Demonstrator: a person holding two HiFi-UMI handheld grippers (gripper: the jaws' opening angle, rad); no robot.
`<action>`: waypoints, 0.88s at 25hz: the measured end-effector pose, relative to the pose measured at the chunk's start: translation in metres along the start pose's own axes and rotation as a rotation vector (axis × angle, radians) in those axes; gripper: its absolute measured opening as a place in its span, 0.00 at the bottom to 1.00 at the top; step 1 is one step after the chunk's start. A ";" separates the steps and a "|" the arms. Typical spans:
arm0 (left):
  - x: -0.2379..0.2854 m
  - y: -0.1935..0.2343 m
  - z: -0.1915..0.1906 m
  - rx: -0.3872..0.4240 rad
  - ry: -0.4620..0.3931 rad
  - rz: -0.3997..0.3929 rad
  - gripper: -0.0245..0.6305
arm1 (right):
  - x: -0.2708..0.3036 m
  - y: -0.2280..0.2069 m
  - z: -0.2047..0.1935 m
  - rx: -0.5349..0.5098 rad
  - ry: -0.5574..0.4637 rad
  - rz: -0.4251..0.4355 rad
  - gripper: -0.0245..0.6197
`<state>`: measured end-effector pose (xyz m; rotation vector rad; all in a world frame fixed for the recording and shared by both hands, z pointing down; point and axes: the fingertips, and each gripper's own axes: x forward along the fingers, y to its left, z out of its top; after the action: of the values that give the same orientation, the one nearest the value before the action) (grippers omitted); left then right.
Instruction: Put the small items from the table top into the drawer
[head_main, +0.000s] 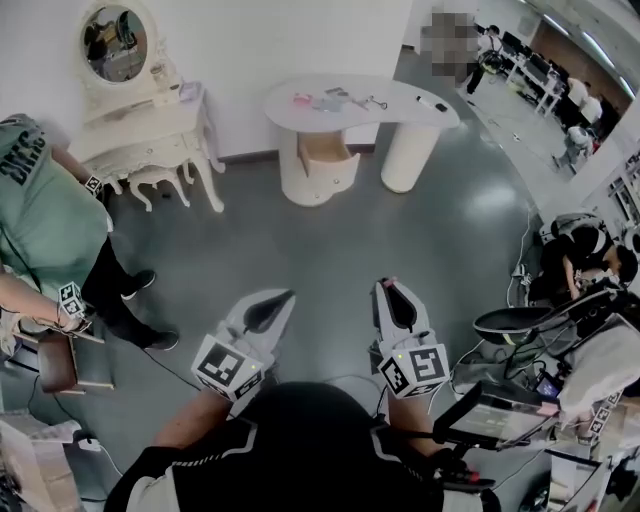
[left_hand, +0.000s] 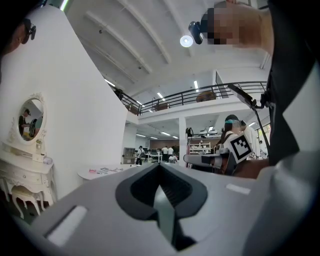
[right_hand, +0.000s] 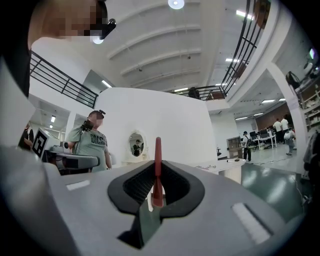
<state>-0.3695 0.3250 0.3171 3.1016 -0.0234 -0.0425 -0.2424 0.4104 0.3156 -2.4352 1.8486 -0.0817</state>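
One white bench (head_main: 405, 95) is standing at the far side of the floor, straight ahead of us and a touch right of centre, with its long axis running left to right. Its drawer (head_main: 325, 152) is hanging open under the left part of the top and facing us. We are holding both grippers near our body, well apart from the bench, and both are pointing toward it. The left gripper (head_main: 285, 297) is pressed together with nothing between its jaws. The right gripper (head_main: 388, 286) is also closed, and it is pinching a thin red piece (right_hand: 158, 155) that is standing upright at the seam; we cannot tell what the piece is. The small items (head_main: 330, 99) are lying scattered along the bench top, most of them just above the open drawer. We are judging that neither gripper is clearly nearer, and that the coming move is a walk forward across the floor before any reaching.
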 end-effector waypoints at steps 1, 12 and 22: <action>0.000 0.001 -0.001 0.005 0.006 -0.006 0.04 | 0.001 0.001 0.000 0.002 -0.002 -0.002 0.10; -0.011 0.026 0.005 0.031 -0.027 -0.030 0.04 | 0.028 0.025 0.000 0.033 -0.003 0.017 0.10; -0.039 0.058 0.003 0.008 -0.034 -0.079 0.04 | 0.049 0.063 -0.006 0.030 0.000 -0.006 0.10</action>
<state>-0.4090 0.2674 0.3179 3.1082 0.0985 -0.0974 -0.2900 0.3460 0.3145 -2.4215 1.8263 -0.1090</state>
